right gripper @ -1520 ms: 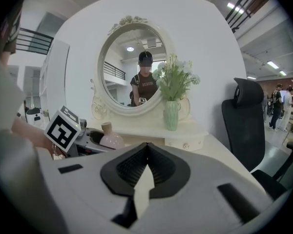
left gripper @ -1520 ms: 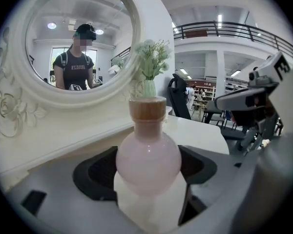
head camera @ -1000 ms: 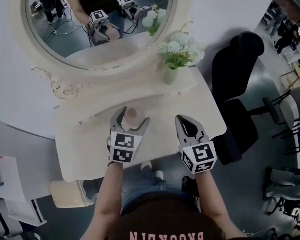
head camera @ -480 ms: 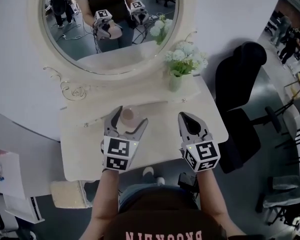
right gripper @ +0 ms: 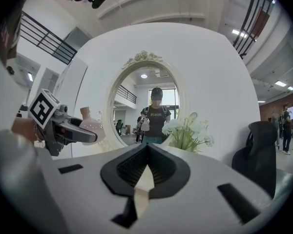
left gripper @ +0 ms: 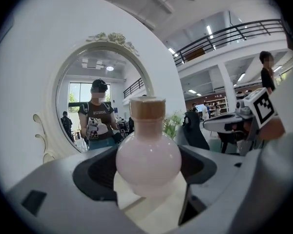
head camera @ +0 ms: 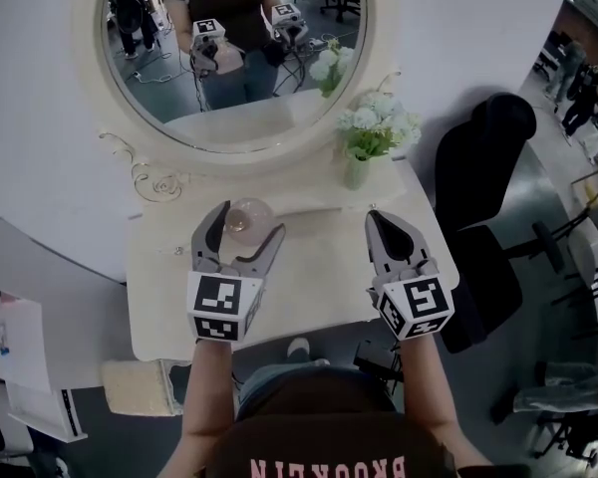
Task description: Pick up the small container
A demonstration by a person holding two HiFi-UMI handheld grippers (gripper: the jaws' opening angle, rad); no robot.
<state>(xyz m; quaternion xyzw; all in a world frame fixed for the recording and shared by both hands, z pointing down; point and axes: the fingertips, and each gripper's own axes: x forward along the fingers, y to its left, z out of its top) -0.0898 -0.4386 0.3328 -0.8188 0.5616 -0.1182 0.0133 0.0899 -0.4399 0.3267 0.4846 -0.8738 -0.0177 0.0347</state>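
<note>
Left claw (head camera: pixel 246 223) clamped on the small container (left gripper: pixel 149 155), round pink body upright, corked neck pointing up, above the table (head camera: pixel 319 277), right claw (head camera: pixel 378 218) closed, empty, alongside.

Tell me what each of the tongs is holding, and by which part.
Left tongs grip the small pink round bottle with a tan stopper by its belly; right tongs shut, empty.
</note>
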